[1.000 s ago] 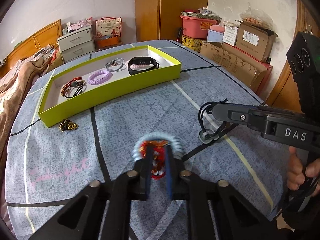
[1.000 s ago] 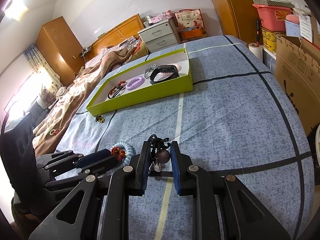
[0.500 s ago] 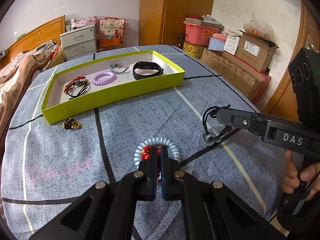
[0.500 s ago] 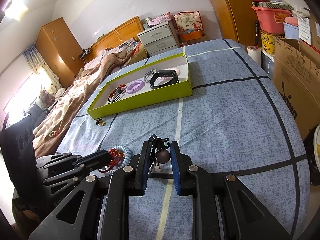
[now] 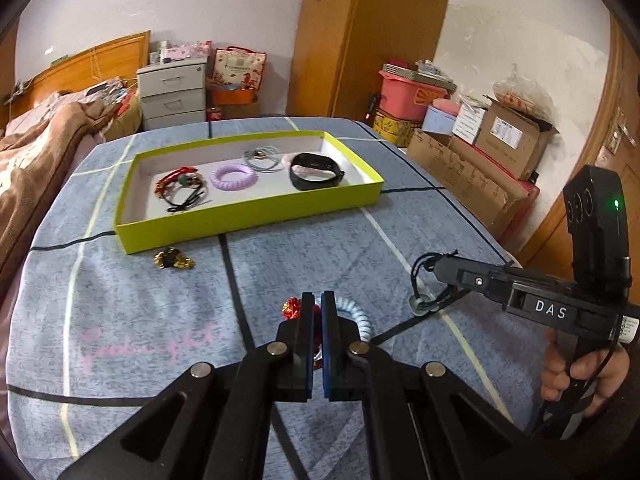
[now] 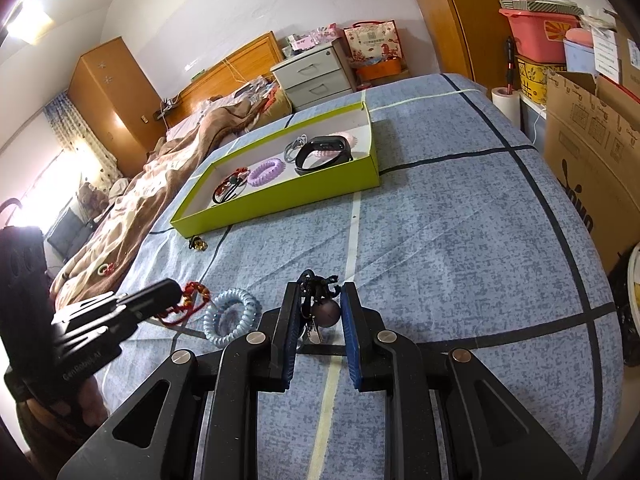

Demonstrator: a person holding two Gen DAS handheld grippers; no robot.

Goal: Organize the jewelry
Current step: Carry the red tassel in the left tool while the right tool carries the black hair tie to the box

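Left gripper (image 5: 316, 316) clamped on red-and-gold charm bracelet (image 6: 192, 300); right gripper (image 6: 320, 300) closed on black cord with dark bead (image 6: 326, 310).

Left pads pressed together on red cord, with pale blue coil bracelet (image 6: 232, 316) lying on blue bedspread (image 6: 460, 220) just beside the tips (not gripped). Right pads set partly apart, bead and cord pinched between them. Well ahead of both tools: yellow-green tray (image 5: 248, 216) holding purple coil bracelet (image 5: 234, 178), black wristband (image 5: 316, 172), grey cord and red-black ties; small gold trinket (image 5: 174, 260) outside its near wall.
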